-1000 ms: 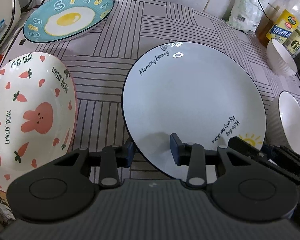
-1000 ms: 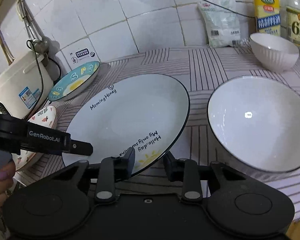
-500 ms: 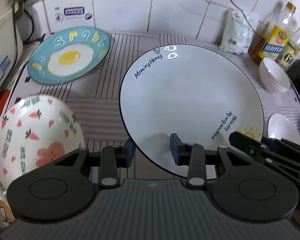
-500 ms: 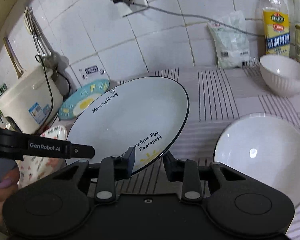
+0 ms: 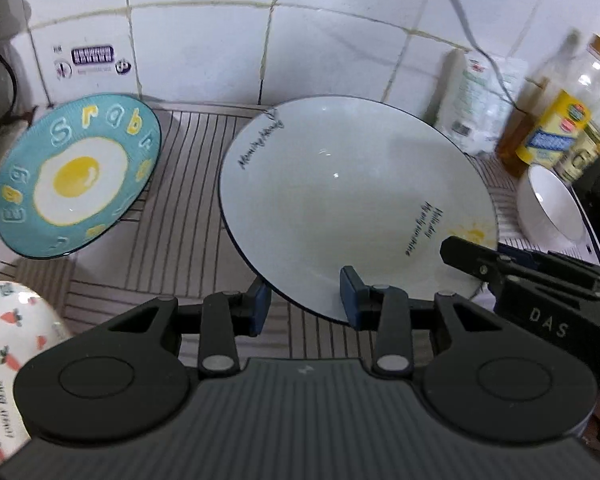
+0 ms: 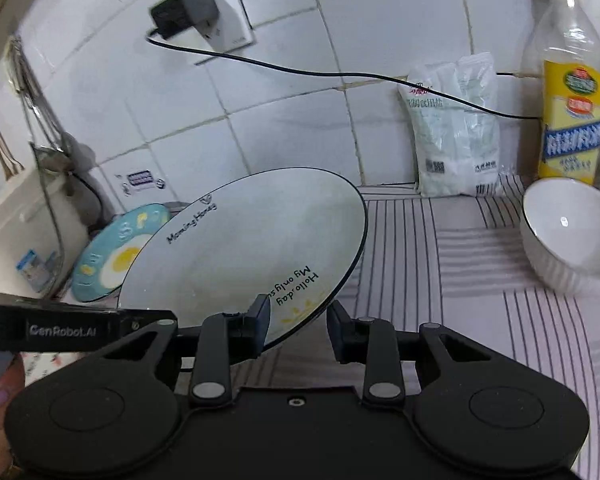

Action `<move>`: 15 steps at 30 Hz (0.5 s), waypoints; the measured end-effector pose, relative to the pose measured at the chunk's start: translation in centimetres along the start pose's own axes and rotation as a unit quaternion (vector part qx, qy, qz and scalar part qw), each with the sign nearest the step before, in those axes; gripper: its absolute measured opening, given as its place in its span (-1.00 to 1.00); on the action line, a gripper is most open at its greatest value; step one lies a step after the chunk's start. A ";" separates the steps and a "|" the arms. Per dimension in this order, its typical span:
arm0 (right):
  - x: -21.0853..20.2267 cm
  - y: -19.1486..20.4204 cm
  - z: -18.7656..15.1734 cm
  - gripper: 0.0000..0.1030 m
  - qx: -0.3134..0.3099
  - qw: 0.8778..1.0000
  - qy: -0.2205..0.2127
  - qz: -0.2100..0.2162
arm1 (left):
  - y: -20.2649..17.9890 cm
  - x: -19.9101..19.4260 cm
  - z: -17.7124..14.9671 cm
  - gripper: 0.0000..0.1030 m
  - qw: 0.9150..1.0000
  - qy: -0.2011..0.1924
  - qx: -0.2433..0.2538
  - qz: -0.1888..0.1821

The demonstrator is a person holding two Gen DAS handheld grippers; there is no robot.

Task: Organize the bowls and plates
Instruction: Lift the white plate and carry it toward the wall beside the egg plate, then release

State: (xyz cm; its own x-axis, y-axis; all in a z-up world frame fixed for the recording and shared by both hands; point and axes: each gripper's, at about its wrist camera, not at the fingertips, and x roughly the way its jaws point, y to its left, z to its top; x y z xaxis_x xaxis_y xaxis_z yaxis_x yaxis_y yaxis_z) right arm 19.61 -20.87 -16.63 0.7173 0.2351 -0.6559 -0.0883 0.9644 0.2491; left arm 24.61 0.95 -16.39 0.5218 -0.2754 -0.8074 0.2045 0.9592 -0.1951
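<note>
1. Your white plate, dark-rimmed with "Morning Honey" lettering, hangs tilted above the counter.
2. The egg plate, teal, lies near the wall.
3. The bunny plate shows only an edge.
4. A white ribbed bowl stands upright by the bottles.

Dim, cool indoor light; small glare specks on the white plate; fisheye-bent edges; slight motion blur

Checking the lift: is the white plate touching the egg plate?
Apart. Left wrist view shows striped cloth between the white plate and egg plate.
</note>
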 end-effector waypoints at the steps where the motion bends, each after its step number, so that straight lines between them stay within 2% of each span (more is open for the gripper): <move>1: 0.7 -0.1 0.4 -0.30 -0.009 1.000 0.005 0.000 | 0.1 0.7 0.4 -0.31 1.000 0.001 -0.004 -0.003; 3: 1.9 -0.4 1.2 -0.34 -0.026 0.999 0.016 0.009 | 0.4 2.1 1.4 -0.32 0.999 0.014 -0.027 -0.015; 4: 2.5 -0.5 1.4 -0.86 -0.035 0.999 0.022 0.028 | 0.6 3.1 1.8 -0.44 0.999 0.030 -0.037 -0.023; 5: 3.3 -0.6 1.8 -0.97 -0.035 0.997 0.034 0.054 | 0.6 3.7 2.1 -0.44 0.998 0.036 -0.043 -0.019; 6: 4.1 -0.4 2.1 -0.99 -0.031 0.997 0.047 0.049 | 0.8 4.3 2.4 -0.44 0.998 0.043 -0.050 -0.017; 8: 5.0 -0.4 2.7 -0.98 -0.032 0.998 0.047 0.038 | 1.6 4.9 2.9 -0.47 0.995 0.061 -0.078 -0.030; 10: 5.7 -0.9 3.3 -0.97 -0.008 0.997 0.063 0.046 | 1.8 5.1 2.9 -0.48 0.994 0.064 -0.076 -0.036; 12: 5.5 -0.5 3.5 -0.97 -0.026 0.997 0.061 0.045 | 2.0 5.5 3.1 -0.48 0.994 0.070 -0.080 -0.039; 15: 5.4 -0.9 3.8 -0.95 -0.013 0.997 0.063 0.040 | 1.3 5.7 3.6 -0.48 0.994 0.071 -0.076 -0.028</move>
State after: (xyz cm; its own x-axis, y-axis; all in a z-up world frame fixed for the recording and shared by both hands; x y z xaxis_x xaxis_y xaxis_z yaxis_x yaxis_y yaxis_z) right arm 26.19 -20.95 -17.74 0.6144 0.3235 -0.7196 -0.1612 0.9443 0.2868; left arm 30.82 0.43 -19.23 0.3882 -0.3281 -0.8612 0.0965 0.9438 -0.3161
